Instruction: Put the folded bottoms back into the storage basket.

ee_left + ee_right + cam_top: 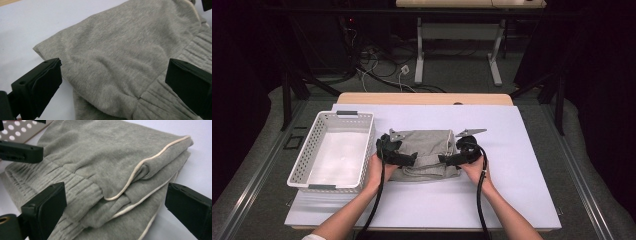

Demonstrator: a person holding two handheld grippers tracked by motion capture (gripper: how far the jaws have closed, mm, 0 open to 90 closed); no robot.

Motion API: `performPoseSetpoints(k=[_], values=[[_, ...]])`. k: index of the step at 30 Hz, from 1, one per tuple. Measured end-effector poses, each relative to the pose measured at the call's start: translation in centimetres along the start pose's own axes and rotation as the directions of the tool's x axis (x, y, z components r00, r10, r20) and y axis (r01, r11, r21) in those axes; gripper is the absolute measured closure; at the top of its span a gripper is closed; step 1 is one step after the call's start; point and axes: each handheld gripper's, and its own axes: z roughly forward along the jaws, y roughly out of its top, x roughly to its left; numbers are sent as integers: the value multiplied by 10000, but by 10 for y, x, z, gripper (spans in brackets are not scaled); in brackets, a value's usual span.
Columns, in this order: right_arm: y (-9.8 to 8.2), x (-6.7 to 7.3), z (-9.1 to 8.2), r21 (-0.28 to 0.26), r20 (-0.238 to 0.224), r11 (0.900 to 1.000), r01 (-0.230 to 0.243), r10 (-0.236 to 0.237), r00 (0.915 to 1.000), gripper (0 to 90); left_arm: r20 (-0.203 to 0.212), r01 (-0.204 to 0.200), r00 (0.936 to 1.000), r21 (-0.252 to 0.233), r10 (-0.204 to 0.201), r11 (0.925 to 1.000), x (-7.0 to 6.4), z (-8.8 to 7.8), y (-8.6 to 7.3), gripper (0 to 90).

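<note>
Apparently one folded garment [426, 152], one basket [334, 150]; both grippers' fingers [37, 87] apart.

Basket [312, 170] crowds garment's [427, 150] left; right side clear.

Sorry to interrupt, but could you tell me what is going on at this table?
A person holds a claw in each hand at either side of a folded grey garment lying on the white table cover. The left claw and right claw are both open, jaws straddling the fabric edges. A white basket sits empty beside the garment.
</note>
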Motion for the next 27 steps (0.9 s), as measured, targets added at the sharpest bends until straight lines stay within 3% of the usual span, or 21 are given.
performPoseSetpoints(k=[7, 14, 21, 27], values=[[4, -8, 8, 34, 100, 9992, -406, 406, 9991, 85, 11, 355, 9994, 309, -356, 9989, 9, 11, 0, 11], [6, -14, 15, 206, 258, 9984, -524, 519, 9983, 146, 71, 646, 9978, 744, -653, 9951, 12, 21, -2, 10], [3, -15, 22, 548, 447, 9959, -727, 703, 9965, 168, 206, 558, 9981, 1016, -582, 9933, 13, 25, -4, 10], [3, -14, 24, 709, 625, 9957, -599, 555, 9965, 198, 370, 664, 9968, 1232, -714, 9902, 15, 29, -6, 18]])
